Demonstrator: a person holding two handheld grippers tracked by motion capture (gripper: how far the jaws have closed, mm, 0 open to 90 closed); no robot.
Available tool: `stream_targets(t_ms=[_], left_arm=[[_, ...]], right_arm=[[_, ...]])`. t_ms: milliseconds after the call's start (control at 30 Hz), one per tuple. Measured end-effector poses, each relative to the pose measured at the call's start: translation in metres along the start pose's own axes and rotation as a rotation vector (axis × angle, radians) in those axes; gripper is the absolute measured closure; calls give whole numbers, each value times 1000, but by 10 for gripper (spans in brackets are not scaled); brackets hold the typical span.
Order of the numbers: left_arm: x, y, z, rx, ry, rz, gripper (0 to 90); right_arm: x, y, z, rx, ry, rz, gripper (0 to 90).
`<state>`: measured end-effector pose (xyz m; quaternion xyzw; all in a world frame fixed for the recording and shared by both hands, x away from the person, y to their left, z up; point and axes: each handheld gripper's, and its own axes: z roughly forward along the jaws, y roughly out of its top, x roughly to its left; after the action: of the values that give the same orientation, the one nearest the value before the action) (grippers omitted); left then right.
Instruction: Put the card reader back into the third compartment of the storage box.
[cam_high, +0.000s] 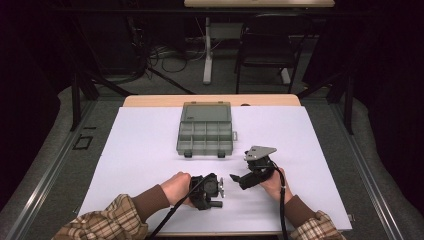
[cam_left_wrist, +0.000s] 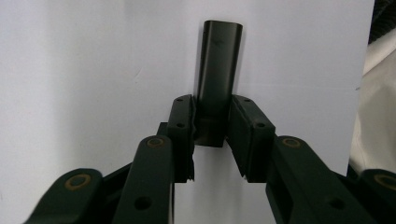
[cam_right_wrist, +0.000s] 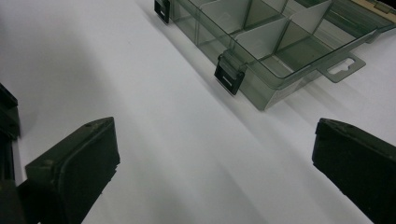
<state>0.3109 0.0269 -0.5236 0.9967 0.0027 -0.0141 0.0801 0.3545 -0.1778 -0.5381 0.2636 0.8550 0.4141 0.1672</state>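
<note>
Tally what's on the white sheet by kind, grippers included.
Grippers: 2, left gripper and right gripper
Compartment boxes: 1, open grey organizer box
Dark flat bars: 1, black bar between the left pads
Total: 4

Bright white sheet (cam_high: 150, 150), dark surroundings, soft shadows, close views slightly blurred

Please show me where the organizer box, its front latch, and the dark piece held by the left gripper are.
organizer box (cam_high: 205, 136): high view, on a divider of its open tray.
front latch (cam_right_wrist: 228, 74): right gripper view, on the black clasp at the box's near wall.
dark piece (cam_left_wrist: 218, 65): left gripper view, on its upper body above the fingers.
</note>
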Motion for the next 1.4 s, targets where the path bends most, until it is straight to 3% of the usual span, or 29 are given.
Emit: stream_targets(t_ms=[233,400,500,667,1400], left_arm=[[0,0,-1,1,-2,-4,735],[3,-5,-2,-37,-40,-22,736],[2,-8,-3,-54,-39,-26,736],[2,-13,-9,-95,-17,-31,736],[3,-52,-14,-321,49,-127,735]], right_arm=[[-1,0,1,3,2,-3,0],[-1,-1,0,1,5,-2,0],[-2,-1,0,-1,7,2,0],[-3,-2,1,4,4,4,0],[-4,-2,-1,-5,-11,9,0]])
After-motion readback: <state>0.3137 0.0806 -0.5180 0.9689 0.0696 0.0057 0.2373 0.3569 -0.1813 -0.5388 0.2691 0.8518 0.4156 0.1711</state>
